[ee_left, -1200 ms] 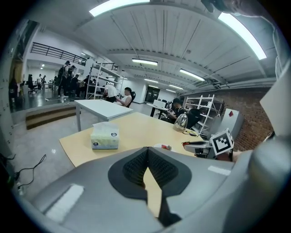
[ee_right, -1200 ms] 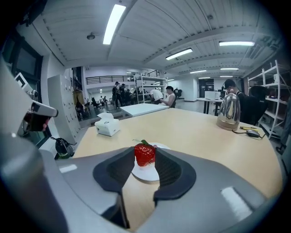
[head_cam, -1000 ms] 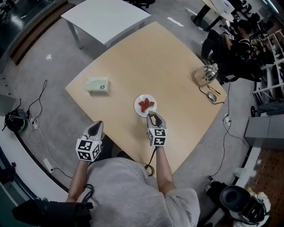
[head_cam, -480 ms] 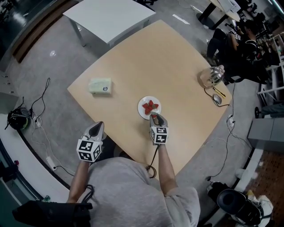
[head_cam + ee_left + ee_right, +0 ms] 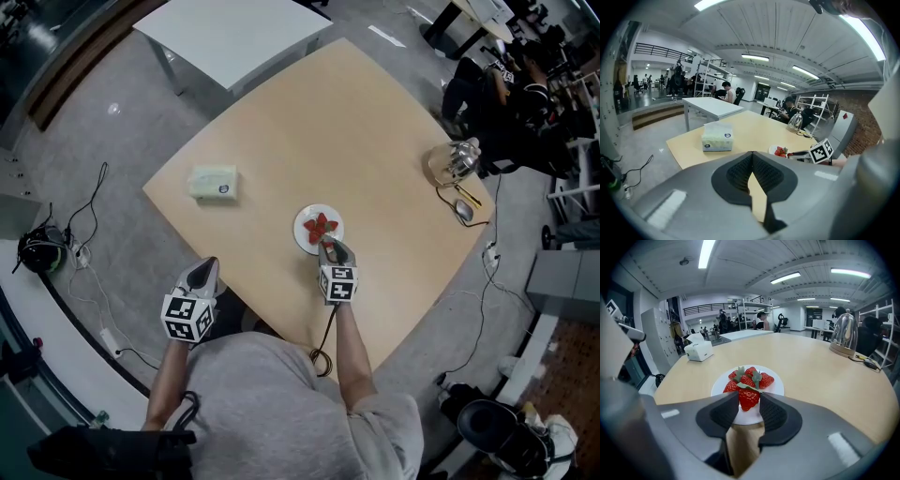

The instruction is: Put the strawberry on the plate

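A white plate (image 5: 302, 232) near the middle of the tan table holds several strawberries (image 5: 321, 225). My right gripper (image 5: 328, 246) hovers at the plate's near rim, shut on one more strawberry (image 5: 749, 398). That berry sits pinched between the two dark pads, its green leaves pointing up, just in front of the pile (image 5: 749, 377) on the plate (image 5: 776, 386). My left gripper (image 5: 202, 272) is held off the table's near left edge, shut, with nothing between its pads (image 5: 752, 154).
A tissue box (image 5: 212, 181) lies on the table's left part. A glass kettle (image 5: 452, 161) and a mouse (image 5: 465, 212) are at the right corner. A white table (image 5: 234, 37) stands beyond. People sit at desks at the far right.
The head view has drifted slightly. My right gripper stays at the plate's near rim with the strawberry in it. My left gripper has not moved.
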